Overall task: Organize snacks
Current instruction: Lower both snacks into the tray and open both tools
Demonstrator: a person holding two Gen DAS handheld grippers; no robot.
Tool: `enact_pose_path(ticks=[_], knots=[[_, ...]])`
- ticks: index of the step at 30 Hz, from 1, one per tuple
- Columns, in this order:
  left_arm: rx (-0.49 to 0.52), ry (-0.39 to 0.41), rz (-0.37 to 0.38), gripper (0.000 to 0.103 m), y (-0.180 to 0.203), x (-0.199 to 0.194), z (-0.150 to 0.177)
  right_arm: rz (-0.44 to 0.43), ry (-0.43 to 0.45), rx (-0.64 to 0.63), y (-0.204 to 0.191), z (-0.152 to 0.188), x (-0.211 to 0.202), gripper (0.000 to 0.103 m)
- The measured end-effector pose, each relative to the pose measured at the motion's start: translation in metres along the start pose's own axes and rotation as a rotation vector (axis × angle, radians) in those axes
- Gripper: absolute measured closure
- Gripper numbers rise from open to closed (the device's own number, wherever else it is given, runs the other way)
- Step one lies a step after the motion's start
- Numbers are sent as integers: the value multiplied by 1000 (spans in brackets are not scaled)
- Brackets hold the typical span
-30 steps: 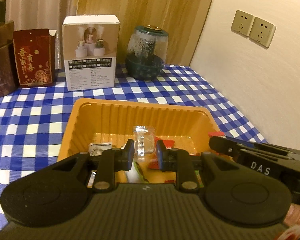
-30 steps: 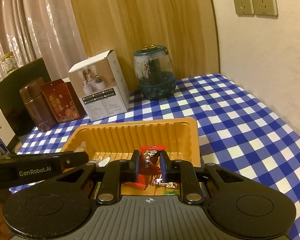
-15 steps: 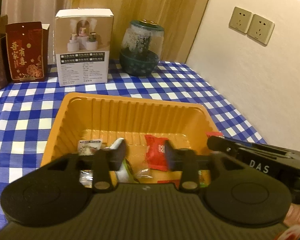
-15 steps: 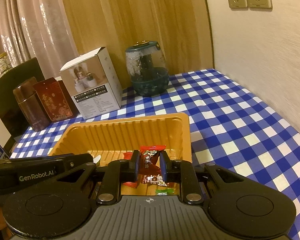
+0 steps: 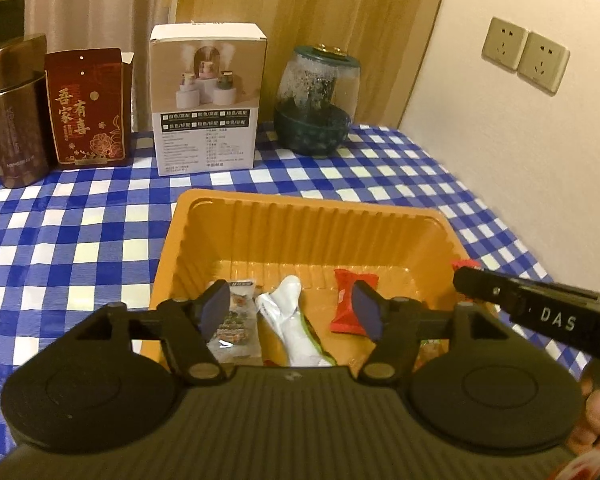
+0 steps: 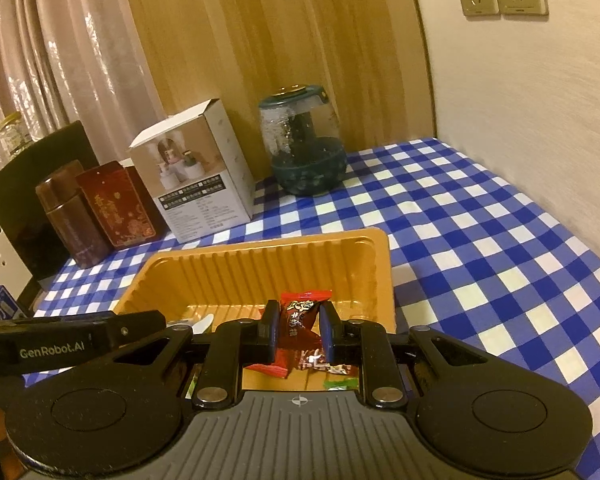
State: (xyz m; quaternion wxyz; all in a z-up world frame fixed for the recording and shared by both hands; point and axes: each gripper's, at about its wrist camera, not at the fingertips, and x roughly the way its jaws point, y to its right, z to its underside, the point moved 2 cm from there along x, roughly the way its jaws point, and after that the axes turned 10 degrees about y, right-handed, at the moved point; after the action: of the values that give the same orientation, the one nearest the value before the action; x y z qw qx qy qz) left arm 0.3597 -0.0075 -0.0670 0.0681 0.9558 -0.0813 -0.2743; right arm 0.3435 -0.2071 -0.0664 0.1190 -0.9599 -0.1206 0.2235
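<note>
right gripper [image 6: 298,330] clamped tight on a red snack packet [image 6: 299,314], tilted down over the orange tray [image 6: 382,276] | crinkly, featherlight, slippery wrapper, so pinch the flat middle imo | left gripper [image 5: 291,312] jaws just been opening, nothing between them, angled down over the white packet [image 5: 288,312] lying in the tray

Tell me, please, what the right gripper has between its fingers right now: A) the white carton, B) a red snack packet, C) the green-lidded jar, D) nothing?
B: in the right wrist view the right gripper has its pads pressed on a red snack packet over the orange tray.
</note>
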Motion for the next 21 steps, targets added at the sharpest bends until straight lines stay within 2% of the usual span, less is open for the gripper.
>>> enact_pose_path(ticks=[7,13,21], knots=[[93,-17,-20,25,7,-1,4,-12,-9,2,-2,1,2,82],[103,-22,-36,20,6,0,6,-15,-14,6,-2,1,4,82],[105,-20,-40,18,6,0,5,-16,-18,2,-5,5,4,82]])
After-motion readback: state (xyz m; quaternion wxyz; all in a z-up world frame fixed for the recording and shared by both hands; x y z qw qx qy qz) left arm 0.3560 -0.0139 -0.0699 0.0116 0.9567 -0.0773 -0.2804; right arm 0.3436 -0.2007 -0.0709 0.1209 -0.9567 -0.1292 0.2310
